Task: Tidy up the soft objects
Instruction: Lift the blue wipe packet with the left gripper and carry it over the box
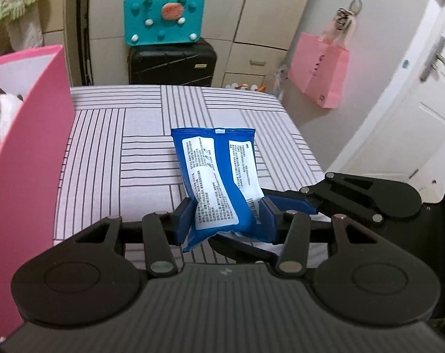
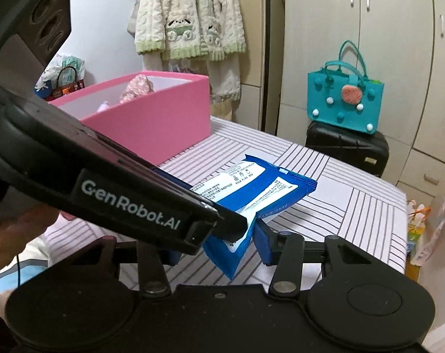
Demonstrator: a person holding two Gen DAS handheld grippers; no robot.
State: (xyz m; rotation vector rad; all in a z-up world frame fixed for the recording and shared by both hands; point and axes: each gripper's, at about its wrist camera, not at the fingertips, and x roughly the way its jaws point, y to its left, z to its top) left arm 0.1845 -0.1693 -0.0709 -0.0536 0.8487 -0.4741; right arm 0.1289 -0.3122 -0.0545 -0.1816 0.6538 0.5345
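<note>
A blue wet-wipes packet (image 1: 219,173) with white printed labels is pinched at its lower end between the blue pads of my left gripper (image 1: 225,220). It stands tilted above the striped cover (image 1: 119,147). In the right wrist view the same packet (image 2: 260,188) has its lower corner between the pads of my right gripper (image 2: 219,250). That gripper is shut on it, and its left pad is hidden behind the left gripper's black body (image 2: 128,203). One right finger (image 1: 293,204) lies against the packet's right edge. An open pink box (image 2: 151,117) stands to the left.
The pink box (image 1: 31,161) holds soft items (image 2: 135,88). Beyond the bed, a teal felt bag (image 1: 163,20) sits on a black suitcase (image 1: 172,64). A pink paper bag (image 1: 319,70) hangs by the door. A fleecy garment (image 2: 190,14) hangs behind the box.
</note>
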